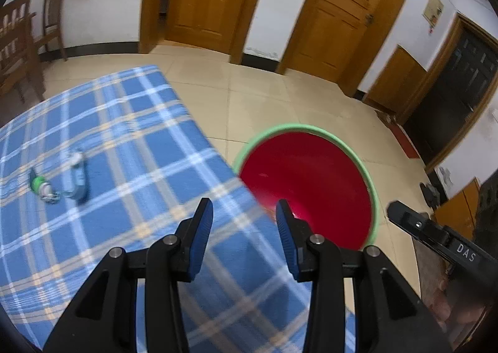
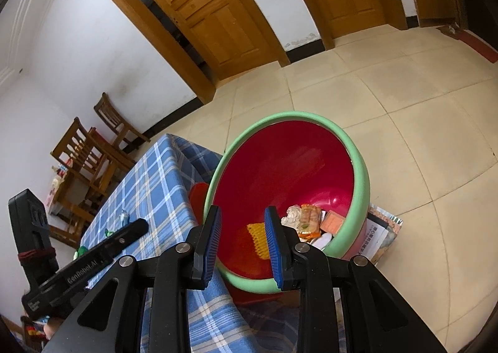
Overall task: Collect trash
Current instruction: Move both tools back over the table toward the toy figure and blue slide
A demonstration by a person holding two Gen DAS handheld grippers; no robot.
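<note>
Trash: a red bin (image 2: 280,172) with a green rim, holding wrappers, sits just ahead of the right gripper (image 2: 242,244), whose jaws stand apart, empty. Left gripper (image 1: 246,228) spread, empty; ahead-left on the worktop (image 1: 124,123), a small crumpled wrapper (image 1: 76,175), likely light, pinchable mid-body.

Your counter (image 1: 130,123) is draped in a blue checked cloth (image 1: 155,166) that hangs over its edges. Toward the counter's left side lie two small bits of litter, touching or nearly so: a crumpled blue-and-white wrapper (image 1: 77,177) and, just left of it, a small green-and-white piece (image 1: 39,184); both are too blurred to identify. The rest of the cloth you see is bare. On the tiled floor (image 2: 404,110), just off the counter's right edge, stands a red bin with a green rim (image 2: 361,185), and a printed carton (image 2: 384,230) sits on the floor against the bin's far side.
</note>
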